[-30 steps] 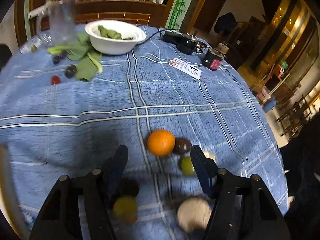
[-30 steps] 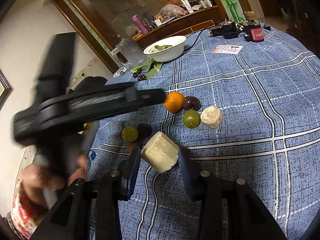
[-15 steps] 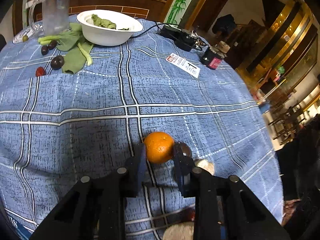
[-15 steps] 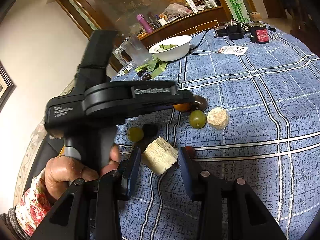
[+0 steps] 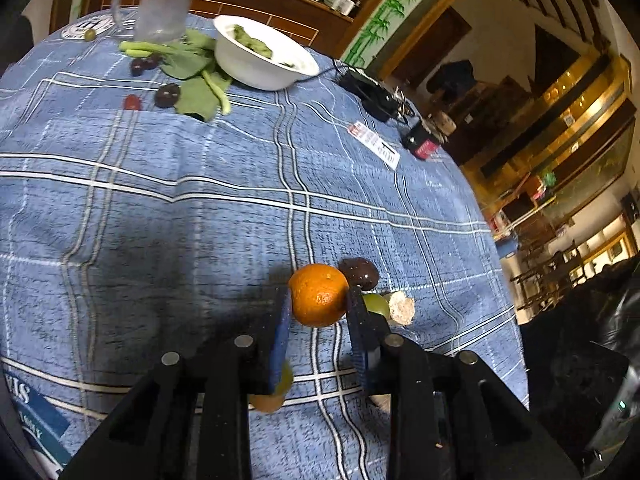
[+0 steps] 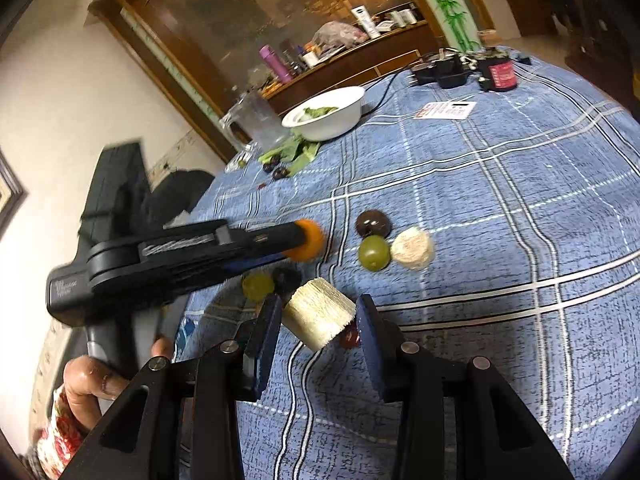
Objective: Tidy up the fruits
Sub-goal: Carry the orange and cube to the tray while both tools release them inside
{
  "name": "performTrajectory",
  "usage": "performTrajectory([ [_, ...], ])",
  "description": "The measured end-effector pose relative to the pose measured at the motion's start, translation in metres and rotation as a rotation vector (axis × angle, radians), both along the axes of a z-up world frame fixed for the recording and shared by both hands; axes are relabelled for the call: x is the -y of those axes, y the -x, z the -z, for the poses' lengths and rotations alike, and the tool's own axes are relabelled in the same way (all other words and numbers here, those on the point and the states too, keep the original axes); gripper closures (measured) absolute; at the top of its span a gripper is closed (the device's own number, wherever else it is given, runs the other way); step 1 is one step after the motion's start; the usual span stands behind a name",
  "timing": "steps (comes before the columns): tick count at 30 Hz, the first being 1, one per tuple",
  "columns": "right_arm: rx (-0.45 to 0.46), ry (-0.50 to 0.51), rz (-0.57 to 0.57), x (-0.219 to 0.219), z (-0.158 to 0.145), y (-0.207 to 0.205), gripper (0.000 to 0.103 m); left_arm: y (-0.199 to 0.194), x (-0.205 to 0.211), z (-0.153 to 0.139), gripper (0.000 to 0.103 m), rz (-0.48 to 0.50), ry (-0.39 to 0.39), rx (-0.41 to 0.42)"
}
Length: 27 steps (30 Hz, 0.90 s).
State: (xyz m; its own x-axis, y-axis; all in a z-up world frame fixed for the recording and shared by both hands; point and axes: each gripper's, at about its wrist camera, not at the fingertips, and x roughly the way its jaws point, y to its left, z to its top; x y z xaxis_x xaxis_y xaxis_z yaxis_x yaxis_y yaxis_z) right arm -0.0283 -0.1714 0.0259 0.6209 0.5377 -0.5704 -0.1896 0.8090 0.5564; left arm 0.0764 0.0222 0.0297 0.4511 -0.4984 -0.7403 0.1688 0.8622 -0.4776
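Note:
My left gripper is shut on an orange and holds it above the blue plaid tablecloth; it also shows in the right wrist view. A dark plum, a green grape and a pale sugarcane piece lie together. Another green grape and a dark fruit lie nearer. My right gripper is shut on a pale sugarcane chunk just above the cloth.
A white bowl with greens, a glass mug, leaves and small dark fruits stand at the far side. A black adapter, a card and a small dark jar are at the far right.
My left gripper closed on the orange and lifted it off the cloth, drifting left. My right gripper keeps holding the sugarcane chunk in place.

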Motion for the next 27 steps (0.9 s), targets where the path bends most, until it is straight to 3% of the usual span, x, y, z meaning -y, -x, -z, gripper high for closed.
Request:
performTrajectory([
  [8, -0.042, -0.115, 0.013, 0.015, 0.007, -0.004, 0.062, -0.008, -0.003, 0.001, 0.077, -0.008, -0.005, -0.006],
  [15, -0.053, -0.178, 0.004, 0.018, 0.008, -0.003, 0.062, 0.026, -0.032, -0.027, 0.077, -0.056, -0.015, 0.049],
  [19, -0.017, -0.160, -0.001, 0.014, 0.002, 0.000, 0.062, 0.073, -0.067, -0.049, 0.077, -0.145, -0.125, 0.141],
  [22, 0.049, -0.036, 0.016, 0.001, -0.013, 0.009, 0.062, 0.107, -0.098, -0.062, 0.076, -0.223, -0.201, 0.201],
  [27, 0.057, -0.035, -0.076, -0.040, -0.032, 0.022, 0.061, 0.162, -0.166, -0.077, 0.076, -0.386, -0.281, 0.264],
])
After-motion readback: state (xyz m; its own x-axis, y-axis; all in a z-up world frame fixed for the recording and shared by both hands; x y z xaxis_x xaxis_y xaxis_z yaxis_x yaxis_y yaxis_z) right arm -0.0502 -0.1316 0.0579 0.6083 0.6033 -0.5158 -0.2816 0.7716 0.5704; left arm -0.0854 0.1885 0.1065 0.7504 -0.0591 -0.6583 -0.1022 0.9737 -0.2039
